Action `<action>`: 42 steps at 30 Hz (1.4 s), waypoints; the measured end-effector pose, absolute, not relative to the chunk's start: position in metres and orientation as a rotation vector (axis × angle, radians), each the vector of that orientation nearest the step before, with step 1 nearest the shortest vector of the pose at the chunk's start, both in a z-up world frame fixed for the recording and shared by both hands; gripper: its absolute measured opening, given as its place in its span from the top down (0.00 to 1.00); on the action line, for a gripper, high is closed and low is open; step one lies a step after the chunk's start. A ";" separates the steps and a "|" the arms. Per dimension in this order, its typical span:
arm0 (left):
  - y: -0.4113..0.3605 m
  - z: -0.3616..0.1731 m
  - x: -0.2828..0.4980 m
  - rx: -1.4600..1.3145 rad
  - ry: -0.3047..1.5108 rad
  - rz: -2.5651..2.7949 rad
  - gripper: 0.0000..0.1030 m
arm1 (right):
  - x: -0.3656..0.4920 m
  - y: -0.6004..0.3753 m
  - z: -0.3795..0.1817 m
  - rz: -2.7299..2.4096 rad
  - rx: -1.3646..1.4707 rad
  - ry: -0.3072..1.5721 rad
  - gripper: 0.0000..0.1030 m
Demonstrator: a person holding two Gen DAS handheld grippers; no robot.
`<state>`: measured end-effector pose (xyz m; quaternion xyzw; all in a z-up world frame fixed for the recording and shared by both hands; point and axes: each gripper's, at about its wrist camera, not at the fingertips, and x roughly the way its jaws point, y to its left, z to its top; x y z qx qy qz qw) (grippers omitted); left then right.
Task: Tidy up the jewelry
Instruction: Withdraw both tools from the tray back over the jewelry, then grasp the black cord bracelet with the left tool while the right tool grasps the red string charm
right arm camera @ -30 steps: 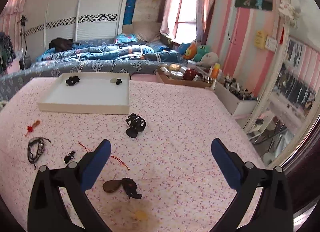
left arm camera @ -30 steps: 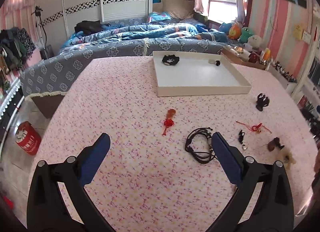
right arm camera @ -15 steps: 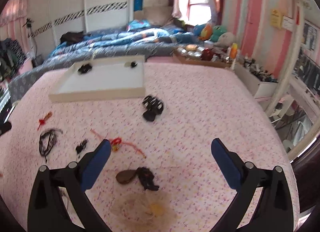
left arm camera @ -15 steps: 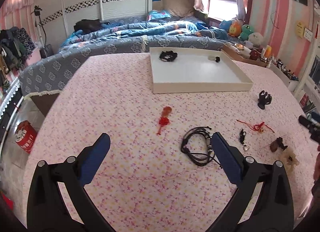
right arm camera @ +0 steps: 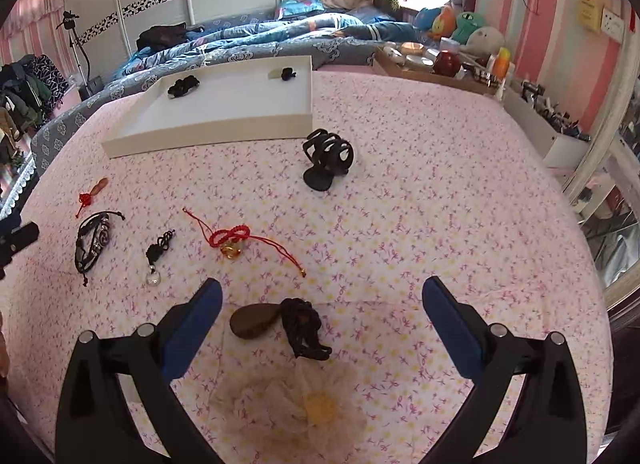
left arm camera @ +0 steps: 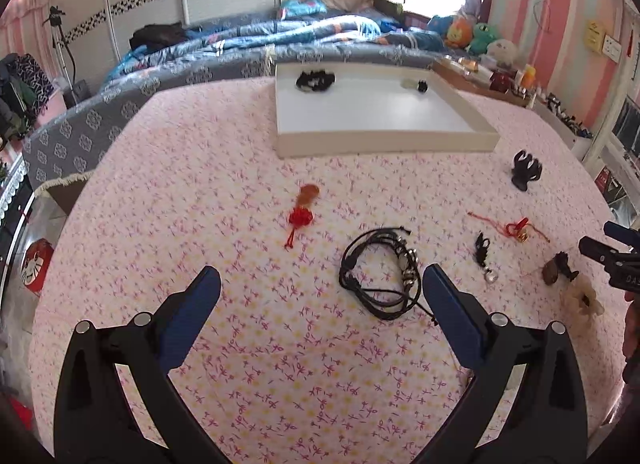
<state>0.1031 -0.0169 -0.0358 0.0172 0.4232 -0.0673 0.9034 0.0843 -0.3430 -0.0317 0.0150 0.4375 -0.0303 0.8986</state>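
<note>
Both claws hang wide apart over the pink floral tablecloth (left arm camera: 200, 151) and grip nothing. The left gripper (left arm camera: 320, 292) hovers above the near middle, its right finger just beside the coiled black cord bracelet (left arm camera: 378, 270). Farther off lies a red knot charm (left arm camera: 301, 212). The right gripper (right arm camera: 322, 304) sits over a brown pendant on black cord (right arm camera: 280, 322), with a pale fabric flower (right arm camera: 300, 404) nearest the camera. Beyond them lie a red string with a gold bead (right arm camera: 234, 242), a small black knot with a clear drop (right arm camera: 158, 252) and a black hair claw (right arm camera: 328, 157). At the far side stands the white tray (right arm camera: 208, 131), holding a black scrunchie (right arm camera: 183, 86) and what looks like a small dark clip (right arm camera: 287, 73) along its far edge.
</note>
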 end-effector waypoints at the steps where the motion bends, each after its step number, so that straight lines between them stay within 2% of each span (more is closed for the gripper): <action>1: -0.017 -0.039 0.106 0.033 0.889 -0.139 0.03 | 0.086 -0.343 -0.033 -0.062 0.035 0.909 0.03; 6: -0.023 -0.050 0.117 0.056 0.939 -0.151 0.06 | 0.099 -0.335 -0.037 -0.043 0.058 0.928 0.04; 8: -0.026 -0.053 0.120 0.058 0.957 -0.174 0.16 | 0.103 -0.330 -0.038 -0.040 0.049 0.933 0.04; 10: -0.029 -0.056 0.125 0.057 0.979 -0.203 0.23 | 0.108 -0.324 -0.039 -0.032 0.039 0.942 0.06; 17: -0.036 -0.065 0.138 0.071 1.000 -0.231 0.29 | 0.126 -0.307 -0.044 -0.002 0.014 0.969 0.09; 19: -0.036 -0.068 0.141 0.069 1.007 -0.230 0.30 | 0.132 -0.303 -0.048 0.014 0.012 0.987 0.18; 23: -0.035 -0.077 0.148 0.055 1.035 -0.229 0.38 | 0.142 -0.297 -0.059 0.040 0.014 1.031 0.25; 27: -0.036 -0.083 0.153 0.051 1.046 -0.231 0.44 | 0.151 -0.295 -0.062 0.058 0.022 1.040 0.32; 31: -0.040 -0.086 0.157 0.051 1.054 -0.249 0.47 | 0.160 -0.291 -0.067 0.084 0.040 1.072 0.46; 36: -0.041 -0.089 0.160 0.060 1.056 -0.247 0.52 | 0.162 -0.288 -0.071 0.088 0.042 1.078 0.55; 41: -0.046 -0.089 0.160 0.068 1.060 -0.265 0.79 | 0.159 -0.288 -0.071 0.091 0.034 1.073 0.71; 42: -0.046 -0.089 0.159 0.070 1.060 -0.268 0.80 | 0.158 -0.288 -0.071 0.088 0.027 1.069 0.74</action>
